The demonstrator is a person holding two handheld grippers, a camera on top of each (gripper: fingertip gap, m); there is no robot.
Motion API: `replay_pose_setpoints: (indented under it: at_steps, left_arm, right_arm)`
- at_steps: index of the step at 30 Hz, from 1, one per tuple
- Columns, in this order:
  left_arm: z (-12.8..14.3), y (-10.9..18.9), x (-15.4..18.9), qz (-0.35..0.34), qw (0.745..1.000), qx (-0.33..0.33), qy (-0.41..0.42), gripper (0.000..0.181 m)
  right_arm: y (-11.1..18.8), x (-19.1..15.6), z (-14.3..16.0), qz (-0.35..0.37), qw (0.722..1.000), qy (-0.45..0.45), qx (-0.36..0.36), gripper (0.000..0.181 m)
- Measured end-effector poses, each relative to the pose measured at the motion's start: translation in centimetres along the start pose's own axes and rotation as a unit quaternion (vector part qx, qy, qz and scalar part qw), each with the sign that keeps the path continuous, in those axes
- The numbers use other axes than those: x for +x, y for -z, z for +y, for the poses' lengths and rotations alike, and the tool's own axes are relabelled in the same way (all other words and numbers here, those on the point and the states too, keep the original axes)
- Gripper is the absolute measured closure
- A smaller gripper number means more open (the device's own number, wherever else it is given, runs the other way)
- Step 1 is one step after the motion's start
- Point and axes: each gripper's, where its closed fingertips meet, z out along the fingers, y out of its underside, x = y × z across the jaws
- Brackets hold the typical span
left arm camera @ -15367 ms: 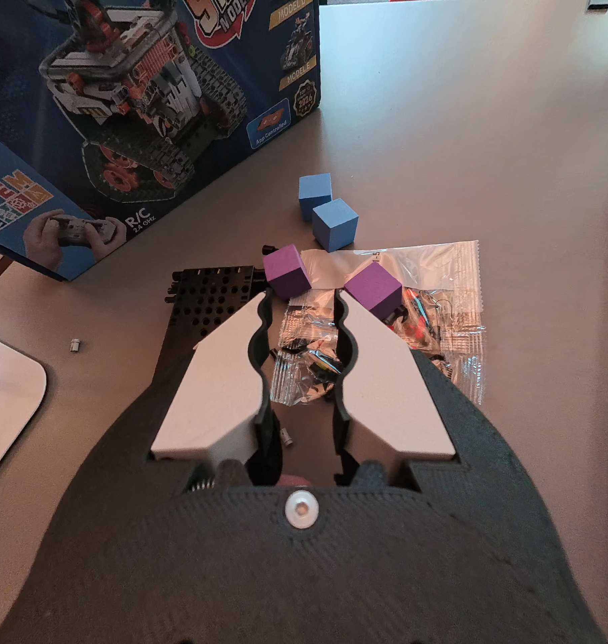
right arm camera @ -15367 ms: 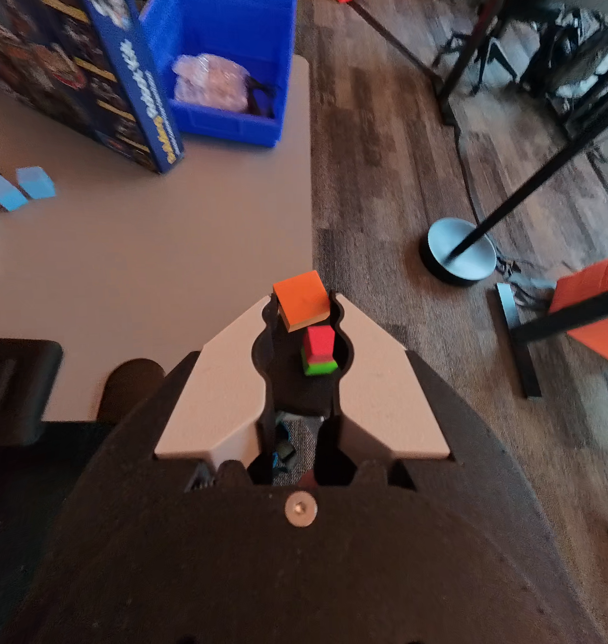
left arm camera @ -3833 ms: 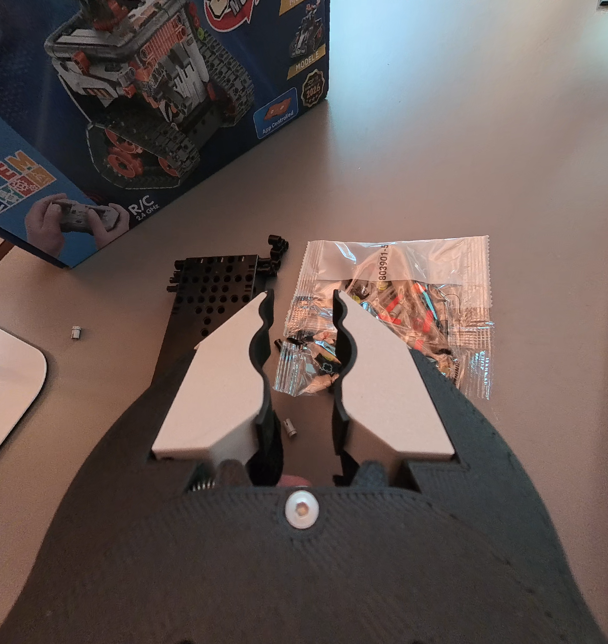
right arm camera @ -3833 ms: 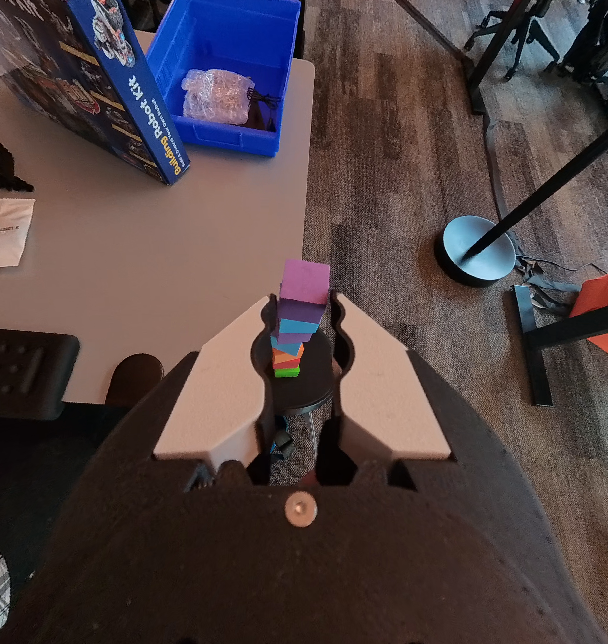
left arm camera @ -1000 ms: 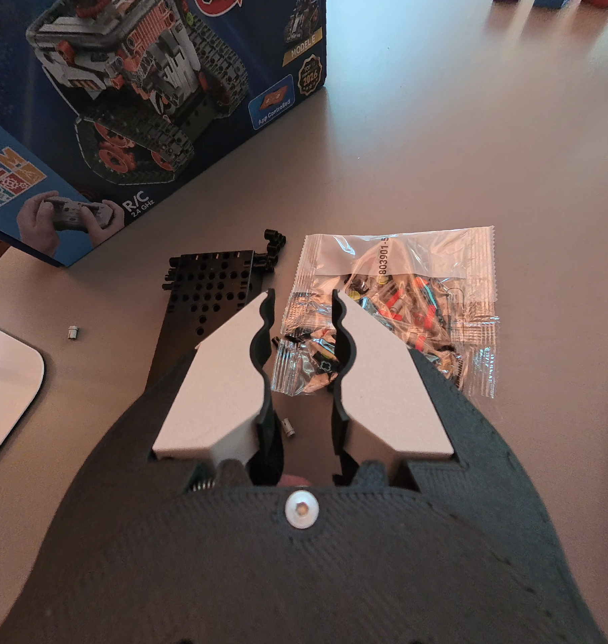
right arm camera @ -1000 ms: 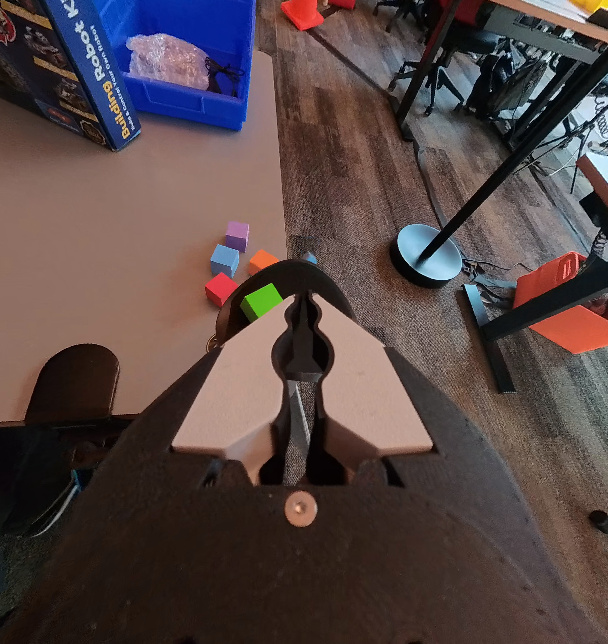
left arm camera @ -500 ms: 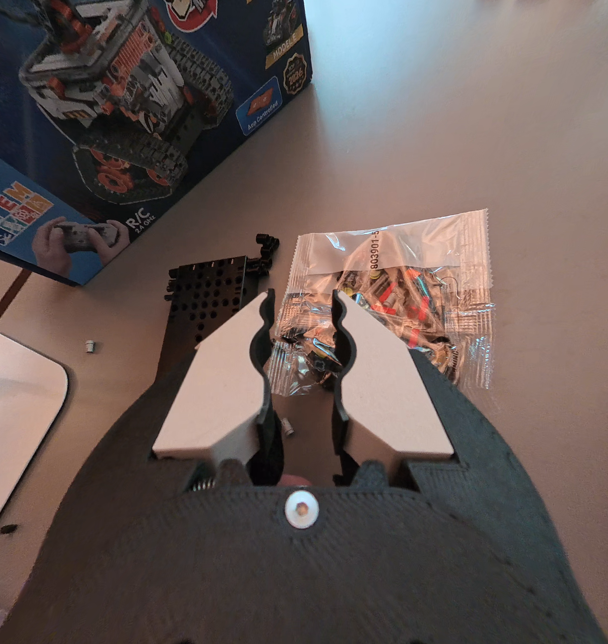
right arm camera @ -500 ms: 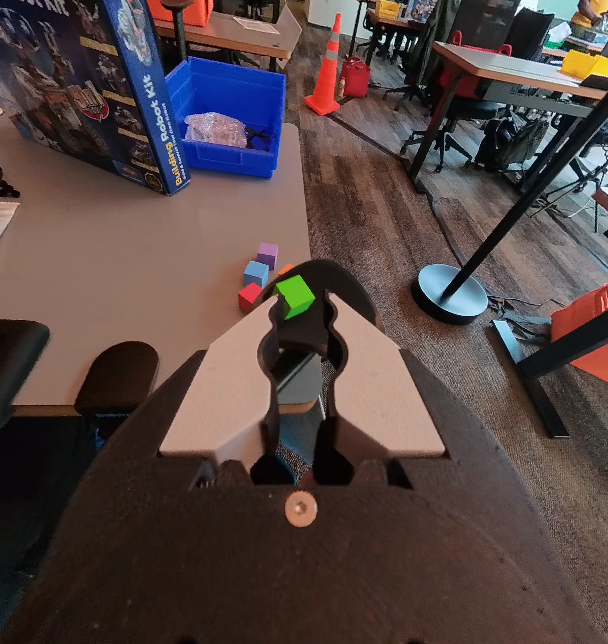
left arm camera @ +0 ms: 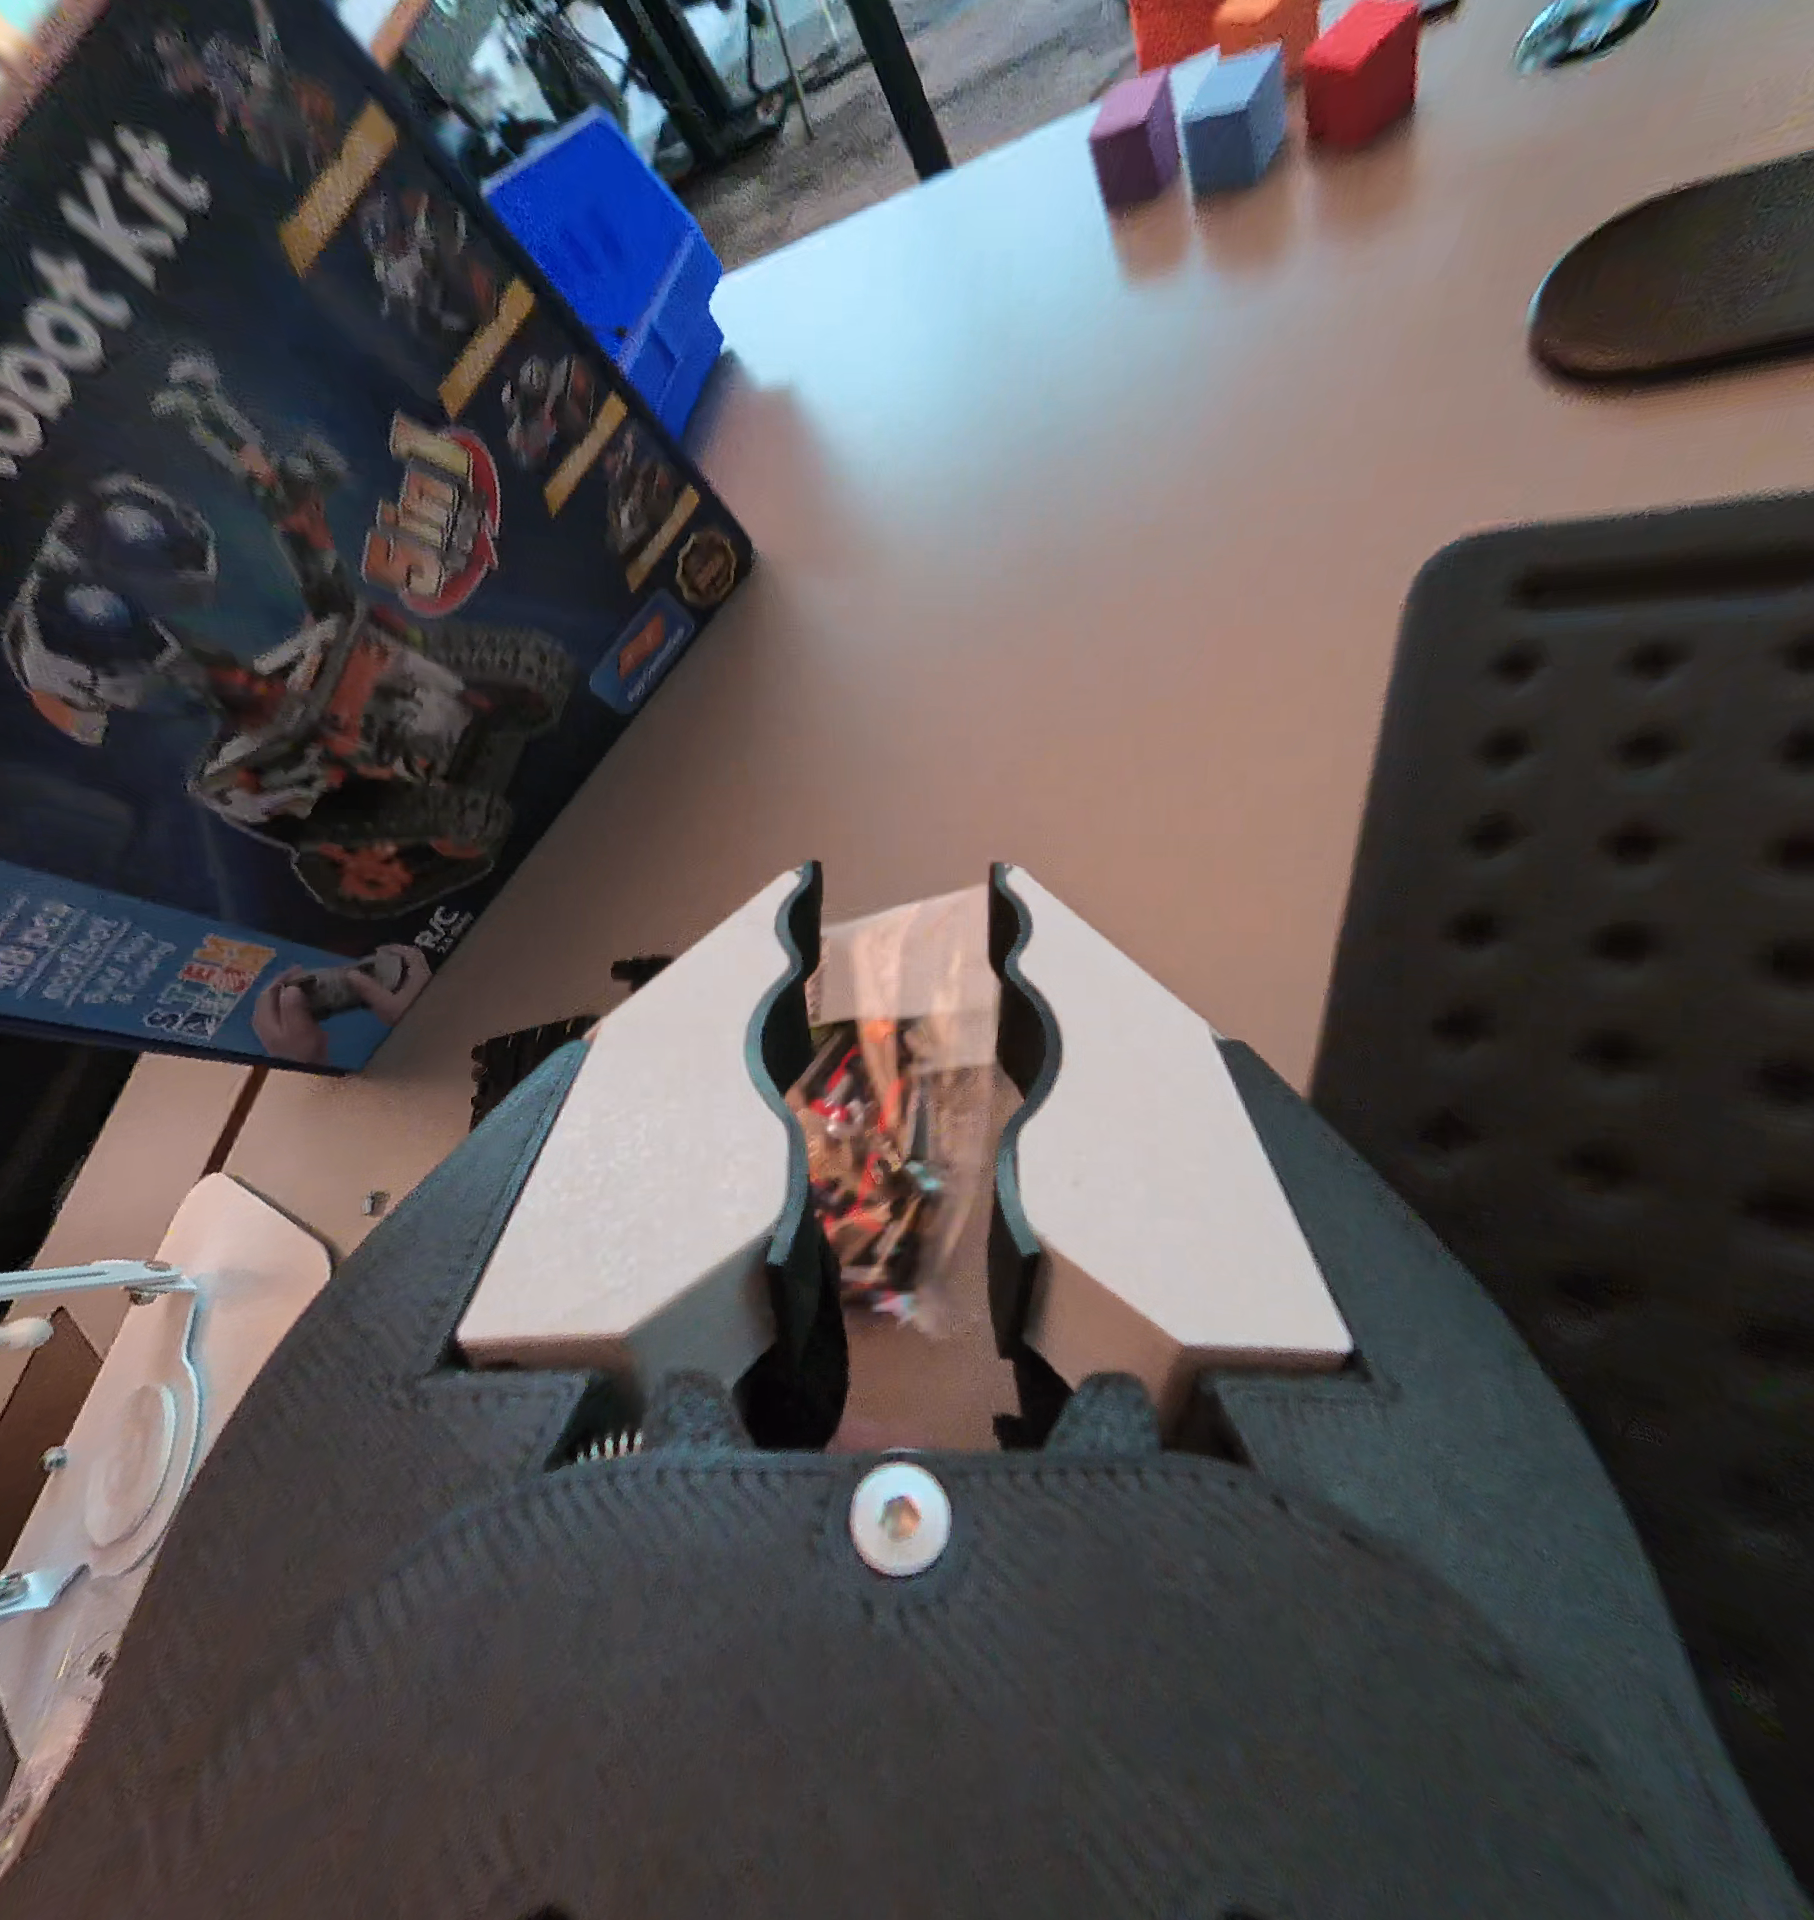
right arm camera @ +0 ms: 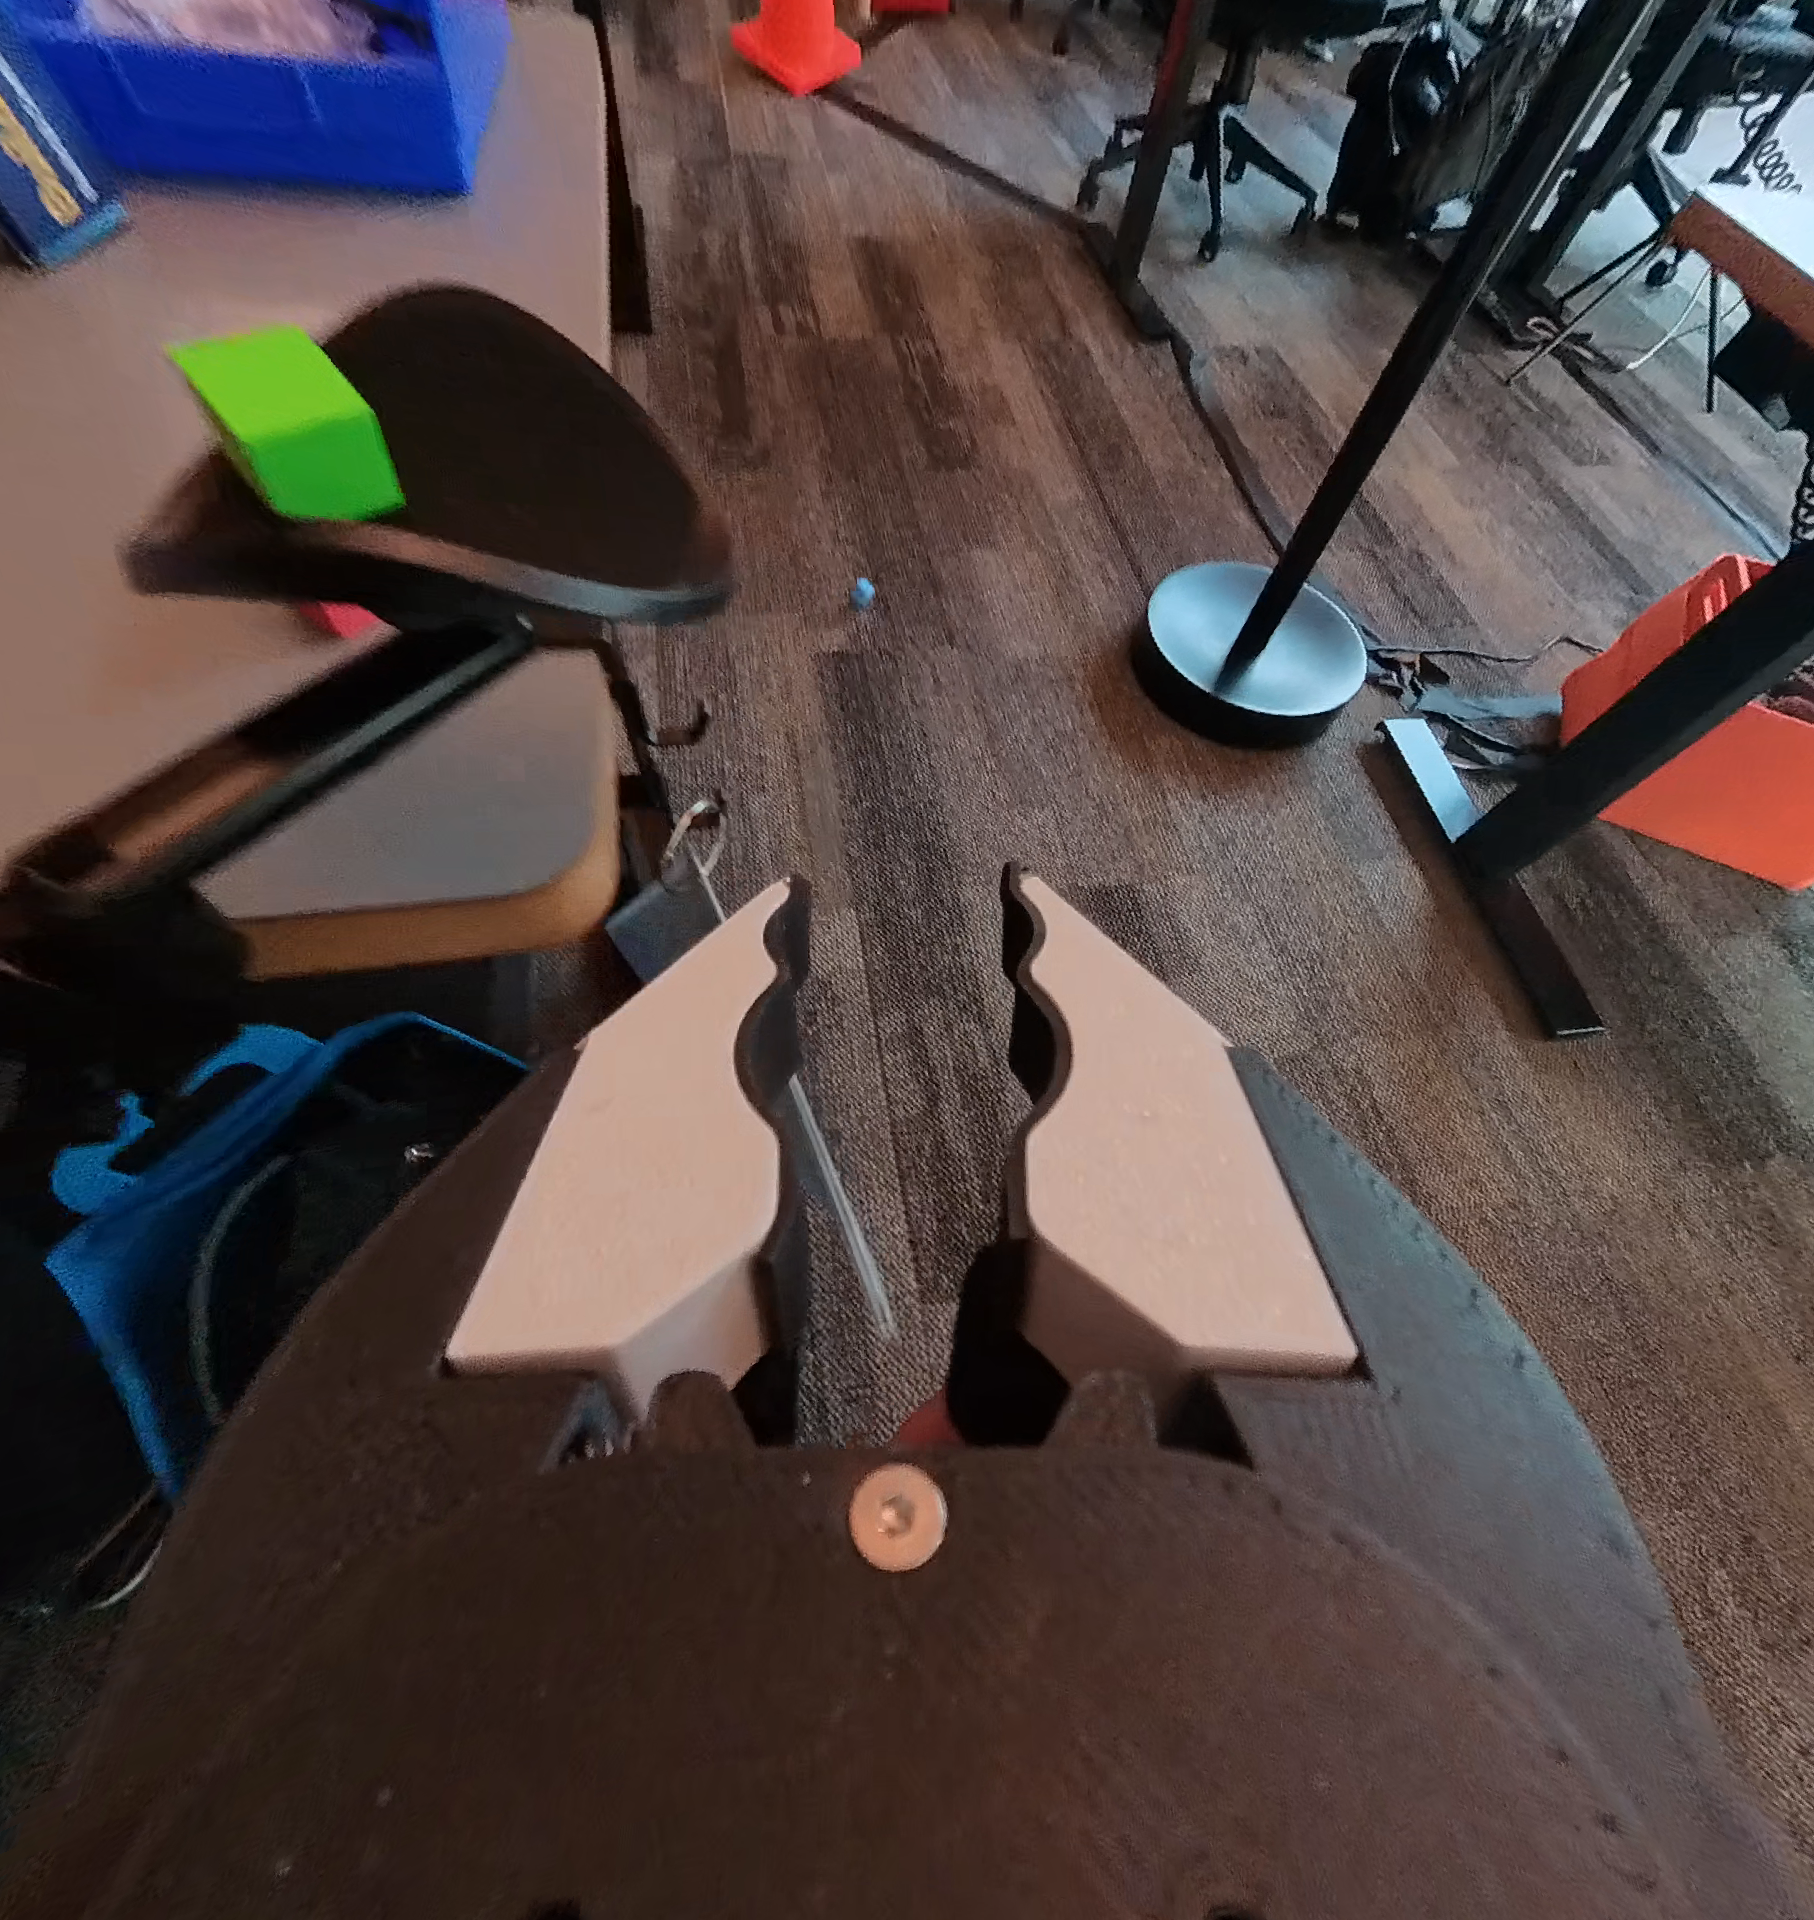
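My left gripper (left arm camera: pixel 903 883) is open and empty, a little above a clear bag of small parts (left arm camera: pixel 882 1122) on the tan table (left arm camera: pixel 1038 468). A purple cube (left arm camera: pixel 1131 145), a blue cube (left arm camera: pixel 1230 114), a red cube (left arm camera: pixel 1360 68) and an orange cube (left arm camera: pixel 1194 21) lie at the table's far right. My right gripper (right arm camera: pixel 903 888) is open and empty over the floor (right arm camera: pixel 986 468), off the table's edge. A green cube (right arm camera: pixel 290 416) sits on a black round disc (right arm camera: pixel 529 488) up to its left. A small blue piece (right arm camera: pixel 861 592) lies on the floor.
A dark blue robot kit box (left arm camera: pixel 290 540) stands at the left with a blue bin (left arm camera: pixel 612 249) behind it. A black chair back (left arm camera: pixel 1609 935) and armrest (left arm camera: pixel 1713 281) are at the right. A black stand base (right arm camera: pixel 1251 649), an orange box (right arm camera: pixel 1734 748) and a blue bag (right arm camera: pixel 207 1143) are on the floor. The grippers' ends are close to 55 centimeters from one another. Between my right fingertips and the red cube (left arm camera: pixel 1360 68) there is roughly 25 centimeters.
The cube tower has fallen off the disc; only the green cube stays on it. My right gripper has opened and dropped lower, right of the disc. My left gripper has tilted up.
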Motion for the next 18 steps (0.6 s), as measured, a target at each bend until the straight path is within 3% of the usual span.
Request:
replay_pose_setpoints:
  at_steps: [4, 8, 12, 13, 18]
  left_arm:
    - [-2.9, -0.5, 4.0, -0.023, 1.000, 0.003, 0.016, 0.150]
    - [-2.9, -3.2, 6.6, -0.080, 0.996, -0.041, 0.019, 0.150]
    - [-1.6, -6.3, 7.4, -0.152, 0.983, -0.103, 0.006, 0.155]
    - [-1.6, -6.4, 6.4, -0.199, 0.973, -0.119, -0.014, 0.157]
    - [-0.8, -7.0, 4.8, -0.283, 0.942, -0.173, -0.050, 0.166]
  right_arm:
    - [-2.0, 3.1, 2.4, -0.021, 1.000, -0.015, -0.008, 0.141]
    - [-5.1, 7.1, 7.5, -0.037, 0.998, -0.039, -0.035, 0.136]
    - [-8.6, 12.8, 16.9, -0.038, 0.993, -0.054, -0.102, 0.130]
    - [-9.4, 14.4, 19.6, -0.038, 0.990, -0.063, -0.120, 0.128]
    - [-13.5, 21.3, 33.6, -0.053, 0.977, -0.102, -0.178, 0.122]
